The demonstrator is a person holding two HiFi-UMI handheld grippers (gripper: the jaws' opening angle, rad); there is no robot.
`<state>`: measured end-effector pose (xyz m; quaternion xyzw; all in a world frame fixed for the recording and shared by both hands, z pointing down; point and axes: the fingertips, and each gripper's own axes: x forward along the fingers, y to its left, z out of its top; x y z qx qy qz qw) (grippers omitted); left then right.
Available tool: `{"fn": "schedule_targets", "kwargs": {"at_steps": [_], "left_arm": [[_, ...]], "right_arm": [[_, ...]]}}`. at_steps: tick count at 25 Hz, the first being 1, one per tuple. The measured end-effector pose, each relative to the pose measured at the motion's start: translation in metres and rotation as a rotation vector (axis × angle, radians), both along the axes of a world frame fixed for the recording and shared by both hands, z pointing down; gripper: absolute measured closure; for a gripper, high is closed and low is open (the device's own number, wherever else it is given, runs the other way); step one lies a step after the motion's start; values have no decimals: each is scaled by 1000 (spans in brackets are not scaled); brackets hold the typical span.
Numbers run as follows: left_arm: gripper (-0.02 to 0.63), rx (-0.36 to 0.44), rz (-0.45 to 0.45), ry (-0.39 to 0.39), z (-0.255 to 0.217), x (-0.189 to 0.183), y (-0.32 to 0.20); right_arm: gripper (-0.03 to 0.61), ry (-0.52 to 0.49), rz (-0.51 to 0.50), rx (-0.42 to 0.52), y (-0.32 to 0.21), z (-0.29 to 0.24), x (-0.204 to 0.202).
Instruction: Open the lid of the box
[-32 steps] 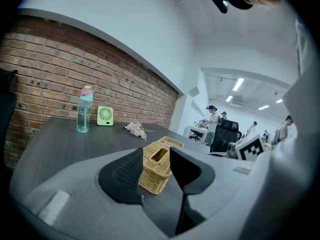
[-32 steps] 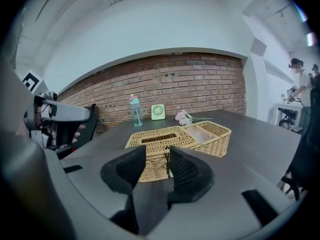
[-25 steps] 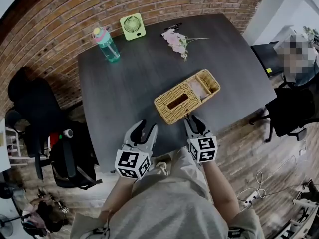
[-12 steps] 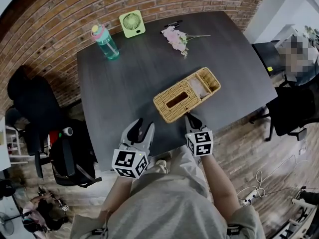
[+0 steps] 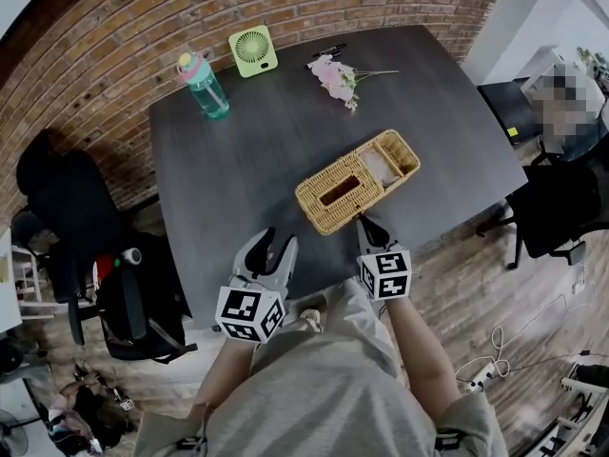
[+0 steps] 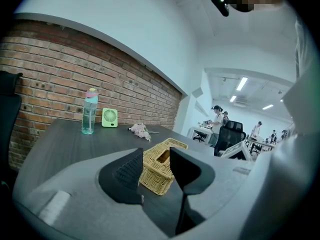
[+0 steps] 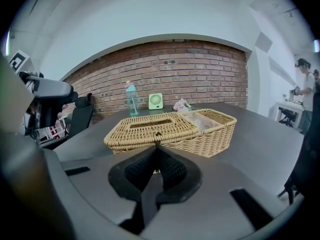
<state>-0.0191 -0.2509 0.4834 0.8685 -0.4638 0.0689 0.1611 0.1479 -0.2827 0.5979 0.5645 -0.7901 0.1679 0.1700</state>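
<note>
A woven wicker box (image 5: 357,193) lies slantwise on the dark table (image 5: 238,150). Its slotted lid (image 5: 333,196) covers the left part, while the right compartment (image 5: 392,163) is uncovered. My right gripper (image 5: 363,223) is at the box's near edge. Its jaws have just been closing, and in the right gripper view the right gripper (image 7: 156,149) pinches the small loop (image 7: 156,144) on the lid's (image 7: 150,126) front rim. My left gripper (image 5: 272,245) hovers over the table's front edge, left of the box. The left gripper (image 6: 156,160) is open with nothing in it, the box (image 6: 156,170) showing beyond its jaws.
At the table's far side stand a teal bottle (image 5: 203,86), a small green fan (image 5: 253,50) and a pink flower sprig (image 5: 335,77). Black chairs stand to the left (image 5: 57,208) and right (image 5: 561,208). A brick wall (image 5: 114,17) runs behind.
The right gripper's jaws went from wide open to closed at the box's near edge. The left gripper has stayed in place, open.
</note>
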Motion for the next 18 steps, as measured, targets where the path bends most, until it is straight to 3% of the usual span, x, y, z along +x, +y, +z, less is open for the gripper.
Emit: {"fn": "schedule_targets", "kwargs": {"at_steps": [18], "left_arm": [[451,18,-1,0,-10,0,15]], "right_arm": [[563,47,-34,97,-8,-50,2]]}}
